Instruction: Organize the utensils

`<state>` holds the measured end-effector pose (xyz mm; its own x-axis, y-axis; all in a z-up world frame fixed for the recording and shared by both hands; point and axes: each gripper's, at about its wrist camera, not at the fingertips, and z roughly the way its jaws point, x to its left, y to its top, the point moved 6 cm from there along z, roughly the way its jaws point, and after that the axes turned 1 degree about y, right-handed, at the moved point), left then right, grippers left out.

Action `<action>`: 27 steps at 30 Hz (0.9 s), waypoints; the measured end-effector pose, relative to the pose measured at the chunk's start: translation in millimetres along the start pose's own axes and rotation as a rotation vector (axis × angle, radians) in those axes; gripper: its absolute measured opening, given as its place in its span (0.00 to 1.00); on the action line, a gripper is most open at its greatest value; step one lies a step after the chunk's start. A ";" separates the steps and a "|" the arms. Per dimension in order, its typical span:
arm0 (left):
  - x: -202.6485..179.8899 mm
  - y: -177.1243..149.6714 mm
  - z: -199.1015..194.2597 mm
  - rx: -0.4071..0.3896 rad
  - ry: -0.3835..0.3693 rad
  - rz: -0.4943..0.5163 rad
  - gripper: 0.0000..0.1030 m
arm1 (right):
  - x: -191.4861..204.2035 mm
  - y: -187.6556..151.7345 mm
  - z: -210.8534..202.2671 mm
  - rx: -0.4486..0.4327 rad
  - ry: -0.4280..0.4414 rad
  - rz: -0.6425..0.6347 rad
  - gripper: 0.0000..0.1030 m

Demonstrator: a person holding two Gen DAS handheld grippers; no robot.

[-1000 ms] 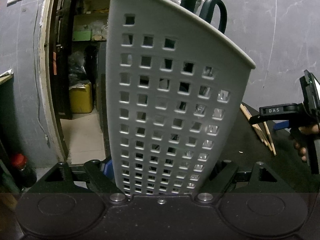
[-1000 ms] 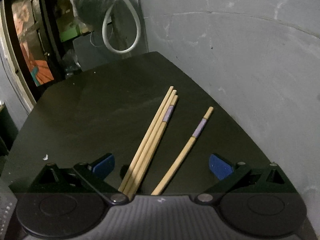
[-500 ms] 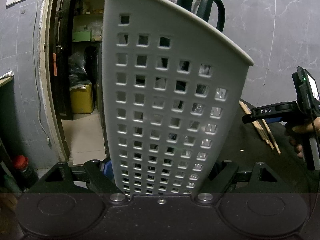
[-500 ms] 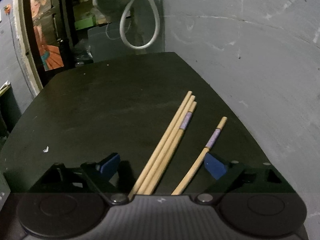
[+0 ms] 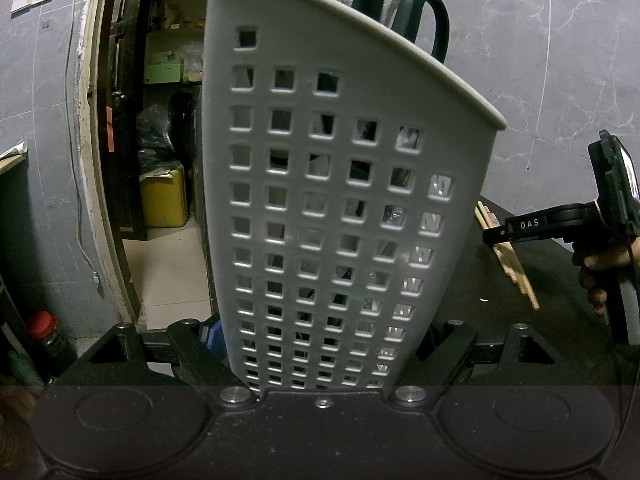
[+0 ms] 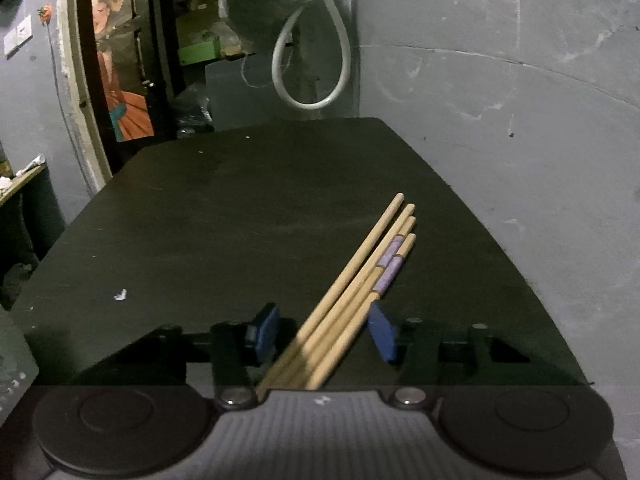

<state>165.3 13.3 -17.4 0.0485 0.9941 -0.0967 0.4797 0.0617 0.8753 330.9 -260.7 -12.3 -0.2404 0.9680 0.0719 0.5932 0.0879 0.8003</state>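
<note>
My left gripper (image 5: 320,336) is shut on the base of a grey perforated utensil holder (image 5: 340,184), which it holds upright and slightly tilted. Dark looped handles (image 5: 424,20) stick out of its top. Several wooden chopsticks (image 6: 360,280), some with purple bands, lie bunched together on the black table (image 6: 240,220). My right gripper (image 6: 324,328) straddles their near ends with its jaws closing. The right blue pad (image 6: 382,336) touches the outermost stick; the left pad (image 6: 266,330) stands slightly apart from the bundle. In the left wrist view the chopsticks (image 5: 510,260) show under the right gripper (image 5: 494,236).
A grey wall runs along the table's right side (image 6: 520,160). A looped white hose (image 6: 312,60) hangs behind the table's far edge. An open doorway (image 5: 160,160) with a yellow container (image 5: 164,196) lies left. A red-capped bottle (image 5: 44,332) stands low left.
The right jaws have narrowed a lot and pushed the lone chopstick up against the other three. The right gripper rolled a little. The left gripper and holder stayed put.
</note>
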 end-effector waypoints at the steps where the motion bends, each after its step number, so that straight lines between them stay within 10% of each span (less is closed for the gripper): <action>1: 0.0 0.0 0.0 0.000 0.000 0.000 0.82 | 1.2 -0.5 -0.7 -0.002 0.007 -0.007 0.42; 14: -4.0 0.2 -2.5 0.005 0.007 0.012 0.83 | 39.5 -21.4 -30.3 0.020 0.147 -0.242 0.29; 27: -4.7 0.5 -2.8 0.006 0.008 0.013 0.83 | 56.9 -36.0 -67.0 0.047 0.205 -0.323 0.44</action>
<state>162.9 8.9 -15.2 0.0483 0.9955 -0.0814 0.4840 0.0480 0.8738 244.3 -224.5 2.9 -0.5664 0.8221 -0.0585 0.4949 0.3960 0.7735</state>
